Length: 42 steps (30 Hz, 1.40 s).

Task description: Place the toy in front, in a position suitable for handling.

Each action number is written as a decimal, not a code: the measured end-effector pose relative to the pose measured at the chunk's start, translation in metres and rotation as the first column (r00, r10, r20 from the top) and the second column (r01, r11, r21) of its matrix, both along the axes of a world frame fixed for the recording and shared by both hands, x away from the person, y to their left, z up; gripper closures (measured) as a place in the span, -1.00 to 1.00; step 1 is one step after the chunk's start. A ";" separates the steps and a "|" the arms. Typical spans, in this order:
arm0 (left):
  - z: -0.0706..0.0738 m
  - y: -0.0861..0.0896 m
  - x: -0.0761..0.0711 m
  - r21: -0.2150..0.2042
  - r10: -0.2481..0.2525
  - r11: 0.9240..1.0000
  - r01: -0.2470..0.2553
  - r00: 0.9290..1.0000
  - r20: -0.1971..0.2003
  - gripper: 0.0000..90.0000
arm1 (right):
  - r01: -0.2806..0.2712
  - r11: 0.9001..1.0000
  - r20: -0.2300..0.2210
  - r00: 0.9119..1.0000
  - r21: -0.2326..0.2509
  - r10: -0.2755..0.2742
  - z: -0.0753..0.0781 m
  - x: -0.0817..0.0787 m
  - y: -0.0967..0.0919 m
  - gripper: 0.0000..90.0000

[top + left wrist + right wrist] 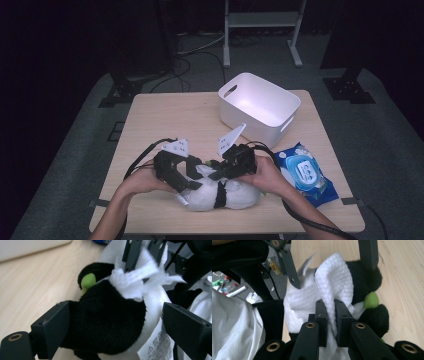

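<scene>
A black and white plush toy (235, 196) with a green beak (88, 281) lies on the wooden table (165, 120) near its front edge. My right gripper (331, 315) is shut on a white wipe (334, 282), which drapes over the toy's head. My left gripper (116, 312) stands open, its jaws wide on either side of the toy's black fur (107, 315). The left pad brushes the fur and the right pad stands off it. In the high view both grippers, left (187, 180) and right (212, 172), meet over the toy's left end.
A white plastic basket (260, 107) stands at the back right of the table. A blue pack of wet wipes (305, 175) lies to the right of the toy. A sewn-in label (155, 347) hangs from the toy.
</scene>
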<state>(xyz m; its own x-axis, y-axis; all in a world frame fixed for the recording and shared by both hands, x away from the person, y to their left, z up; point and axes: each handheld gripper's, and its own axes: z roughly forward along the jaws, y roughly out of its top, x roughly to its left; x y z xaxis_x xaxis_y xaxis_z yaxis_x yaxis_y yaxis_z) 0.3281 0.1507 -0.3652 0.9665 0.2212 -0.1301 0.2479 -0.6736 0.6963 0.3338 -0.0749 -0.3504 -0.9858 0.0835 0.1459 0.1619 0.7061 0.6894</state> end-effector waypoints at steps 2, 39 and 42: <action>-0.002 0.002 0.000 -0.005 -0.001 1.000 0.001 1.000 -0.013 -0.81 | -0.012 1.000 0.029 1.000 0.001 0.012 0.005 -0.003 0.004 0.81; 0.012 0.001 -0.014 -0.009 -0.037 0.999 0.037 0.999 0.008 -0.83 | 0.094 0.994 0.036 0.995 -0.054 -0.093 -0.003 0.000 -0.041 0.78; 0.017 -0.006 -0.013 -0.006 -0.050 0.999 0.050 0.999 0.012 -0.83 | 0.087 0.995 0.035 0.996 -0.049 -0.086 -0.004 0.000 -0.040 0.78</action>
<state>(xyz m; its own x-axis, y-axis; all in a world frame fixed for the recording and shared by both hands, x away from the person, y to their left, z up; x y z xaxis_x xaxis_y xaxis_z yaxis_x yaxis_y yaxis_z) 0.3152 0.1450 -0.3485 0.9778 0.1717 -0.1200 0.2058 -0.6804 0.7033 0.3339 -0.1149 -0.3543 -0.9787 0.1753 0.1072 0.2019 0.7247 0.6589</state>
